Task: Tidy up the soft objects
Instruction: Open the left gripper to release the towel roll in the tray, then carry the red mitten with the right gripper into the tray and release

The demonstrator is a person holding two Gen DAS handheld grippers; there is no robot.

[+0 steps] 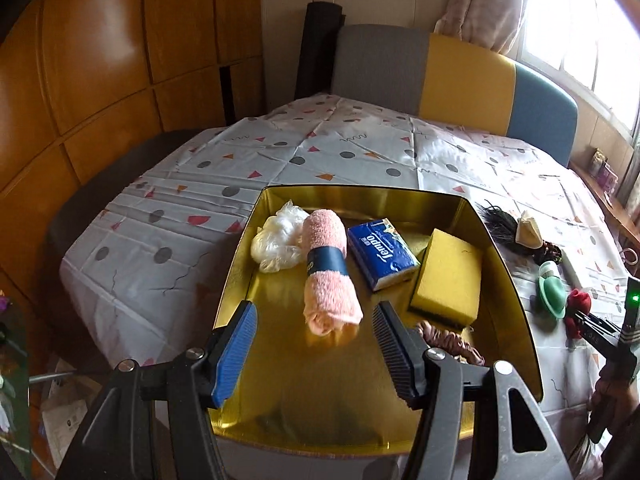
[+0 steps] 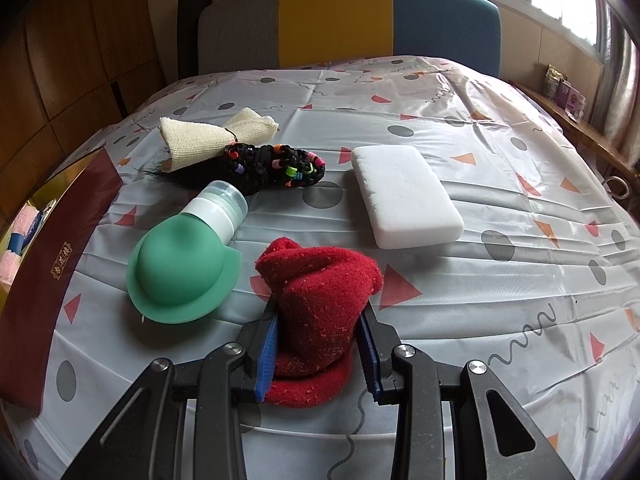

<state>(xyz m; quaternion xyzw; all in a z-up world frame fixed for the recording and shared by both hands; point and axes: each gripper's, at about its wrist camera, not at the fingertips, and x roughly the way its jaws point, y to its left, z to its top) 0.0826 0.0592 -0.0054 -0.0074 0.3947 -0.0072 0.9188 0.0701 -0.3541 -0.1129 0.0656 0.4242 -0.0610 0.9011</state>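
A gold tin box (image 1: 516, 280) holds a crumpled white plastic bag (image 1: 276, 242), a rolled pink towel (image 1: 328, 276), a blue tissue pack (image 1: 382, 254), a yellow sponge (image 1: 448, 280) and a pink scrunchie (image 1: 452, 342). My left gripper (image 1: 316, 328) is open and empty above the box's near part. My right gripper (image 2: 318, 328) is shut on a red sock (image 2: 320, 288) on the tablecloth. It also shows in the left wrist view (image 1: 578, 308). Beyond it lie a green silicone bottle (image 2: 184, 268), a white foam block (image 2: 406, 196), a black beaded braid (image 2: 276, 170) and a cream cloth (image 2: 208, 138).
The box's dark red outer wall (image 2: 52, 280) stands left of the right gripper. A grey, yellow and blue headboard (image 2: 340, 20) is behind the patterned tablecloth (image 2: 500, 300). A wooden shelf with small items (image 2: 568, 100) runs along the right under the window.
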